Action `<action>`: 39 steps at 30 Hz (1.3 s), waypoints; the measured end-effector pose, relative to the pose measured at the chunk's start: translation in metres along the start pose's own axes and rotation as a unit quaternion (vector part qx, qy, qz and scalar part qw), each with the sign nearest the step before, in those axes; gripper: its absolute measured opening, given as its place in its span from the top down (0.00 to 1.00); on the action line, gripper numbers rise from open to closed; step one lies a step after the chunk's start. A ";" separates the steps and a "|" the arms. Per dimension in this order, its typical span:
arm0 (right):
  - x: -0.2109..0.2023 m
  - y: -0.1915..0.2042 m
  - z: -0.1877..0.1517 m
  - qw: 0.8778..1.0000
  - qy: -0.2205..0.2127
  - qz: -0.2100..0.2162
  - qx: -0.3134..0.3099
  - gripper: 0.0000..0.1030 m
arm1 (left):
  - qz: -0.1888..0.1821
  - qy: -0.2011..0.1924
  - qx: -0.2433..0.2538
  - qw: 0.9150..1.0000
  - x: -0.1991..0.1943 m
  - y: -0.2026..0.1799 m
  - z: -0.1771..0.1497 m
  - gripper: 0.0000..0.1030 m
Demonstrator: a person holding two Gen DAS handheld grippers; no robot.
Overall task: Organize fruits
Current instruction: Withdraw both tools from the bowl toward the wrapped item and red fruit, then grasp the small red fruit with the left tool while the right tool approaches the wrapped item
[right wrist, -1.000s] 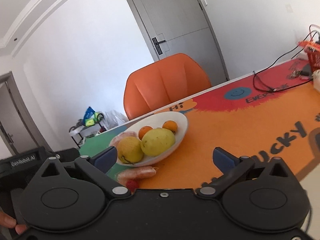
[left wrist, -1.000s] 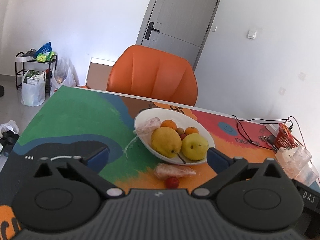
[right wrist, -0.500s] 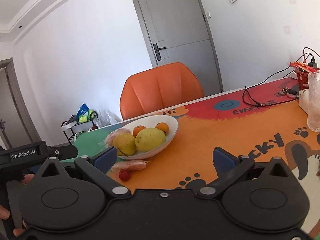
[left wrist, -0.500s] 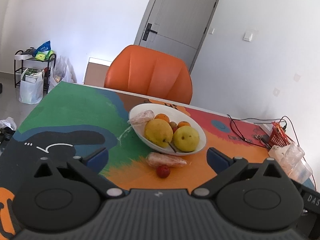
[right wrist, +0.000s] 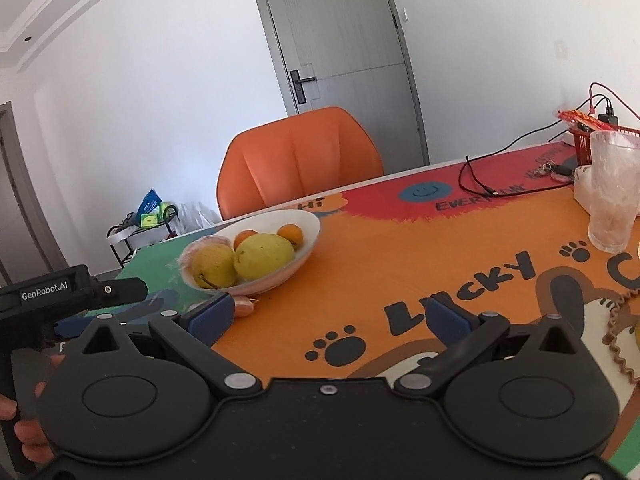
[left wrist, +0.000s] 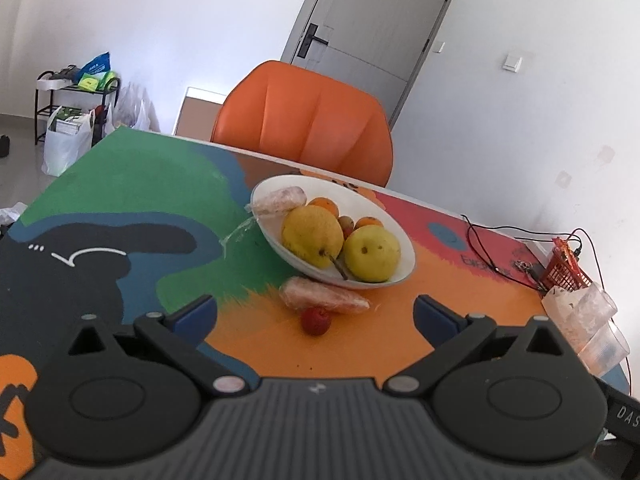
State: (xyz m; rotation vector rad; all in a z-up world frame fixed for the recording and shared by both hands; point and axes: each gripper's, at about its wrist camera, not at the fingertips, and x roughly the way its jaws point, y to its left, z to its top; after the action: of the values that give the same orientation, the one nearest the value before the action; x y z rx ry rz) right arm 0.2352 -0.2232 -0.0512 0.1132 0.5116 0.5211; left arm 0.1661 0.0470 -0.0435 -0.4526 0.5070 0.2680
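A white oval bowl (left wrist: 396,232) (right wrist: 308,236) on the colourful table holds two yellow pears (left wrist: 312,236) (left wrist: 372,254), small oranges (left wrist: 324,205) and a plastic-wrapped fruit (left wrist: 282,199). Another wrapped fruit (left wrist: 320,299) lies on the table in front of the bowl, with a small red fruit (left wrist: 316,321) beside it. My left gripper (left wrist: 315,314) is open and empty, just short of the red fruit. My right gripper (right wrist: 328,316) is open and empty, right of the bowl; its left finger hides most of the wrapped fruit (right wrist: 244,307).
An orange chair (left wrist: 304,120) stands behind the table. A clear plastic cup (right wrist: 614,188), a red basket (left wrist: 566,270) and black cables (right wrist: 480,184) sit at the table's right end. The left gripper's body (right wrist: 60,292) shows at the left of the right wrist view.
Both grippers have pulled back and away from the bowl, which now looks smaller. The right wrist view has swung right, bringing the cup and basket into view. Both jaws stayed open.
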 end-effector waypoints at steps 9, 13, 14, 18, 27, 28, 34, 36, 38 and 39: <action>0.024 -0.004 0.003 1.000 0.019 0.012 -0.004 0.00 | 0.026 0.016 0.002 1.000 0.020 -0.004 -0.005 0.01; 0.037 -0.009 0.003 0.999 0.030 0.022 0.002 0.00 | 0.042 0.033 0.009 0.999 0.031 -0.008 -0.007 0.02; 0.040 -0.010 0.003 0.999 0.033 0.023 0.003 0.00 | 0.045 0.033 0.010 0.998 0.033 -0.009 -0.008 0.02; 0.051 -0.013 0.002 0.999 0.043 0.027 0.003 0.00 | 0.049 0.035 0.012 0.998 0.041 -0.011 -0.011 0.02; 0.064 -0.024 0.000 0.998 0.049 0.032 0.014 0.01 | 0.073 0.029 0.033 0.996 0.062 -0.021 -0.016 0.31; 0.066 -0.026 -0.001 0.998 0.051 0.031 0.017 0.01 | 0.074 0.034 0.034 0.996 0.066 -0.021 -0.017 0.39; 0.076 -0.037 -0.002 0.997 0.067 0.027 0.037 0.05 | 0.076 0.046 0.050 0.995 0.079 -0.028 -0.018 0.48; 0.079 -0.038 -0.002 0.996 0.070 0.027 0.040 0.05 | 0.077 0.051 0.052 0.994 0.083 -0.030 -0.019 0.53; 0.082 -0.037 -0.003 0.996 0.072 0.030 0.039 0.07 | 0.073 0.049 0.052 0.995 0.084 -0.029 -0.019 0.62; 0.083 -0.036 -0.003 0.996 0.073 0.032 0.038 0.08 | 0.072 0.048 0.049 0.995 0.084 -0.027 -0.018 0.71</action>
State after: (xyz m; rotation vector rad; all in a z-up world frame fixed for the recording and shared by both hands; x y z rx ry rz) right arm 0.3116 -0.2130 -0.0984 0.1659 0.6730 0.5750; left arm 0.2391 0.0259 -0.0922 -0.3357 0.6448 0.3590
